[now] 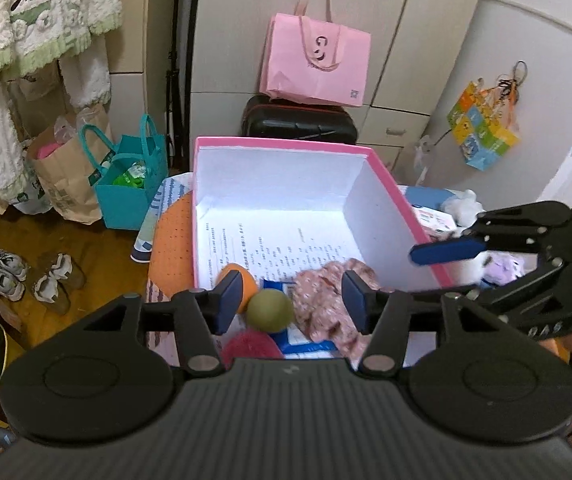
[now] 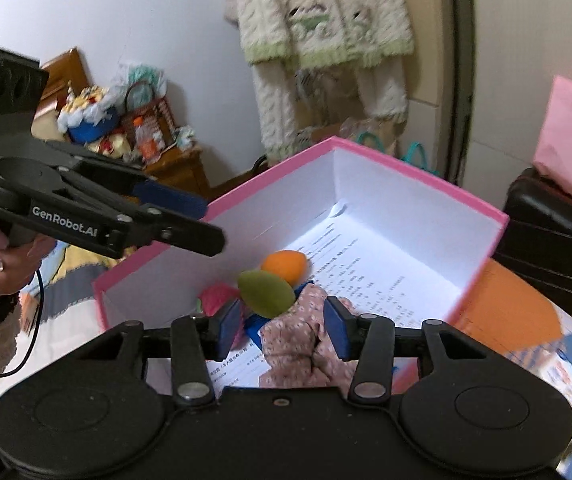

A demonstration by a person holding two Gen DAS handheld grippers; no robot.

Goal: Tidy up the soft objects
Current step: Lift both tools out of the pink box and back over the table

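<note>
A pink box (image 1: 286,145) with white walls holds a printed sheet, an orange ball (image 1: 245,282), a green ball (image 1: 269,311), a fuzzy pink ball (image 1: 250,345) and a crumpled floral cloth (image 1: 328,308). My left gripper (image 1: 292,302) hovers over the box's near end, open, with the green ball showing below the gap. My right gripper (image 2: 283,326) is open above the floral cloth (image 2: 302,344), whose folds lie under and between the pads without being pinched. From the right wrist the orange ball (image 2: 286,264) and green ball (image 2: 265,294) sit together. Each gripper appears in the other's view: right gripper (image 1: 442,270), left gripper (image 2: 201,220).
The box stands on an orange mat (image 1: 171,248) on a round table. Plush toys (image 1: 502,270) lie right of the box. Behind are a black suitcase (image 1: 298,120) and pink bag (image 1: 314,64); a teal bag (image 1: 129,184), paper bags and shoes (image 1: 29,276) sit on the floor at left.
</note>
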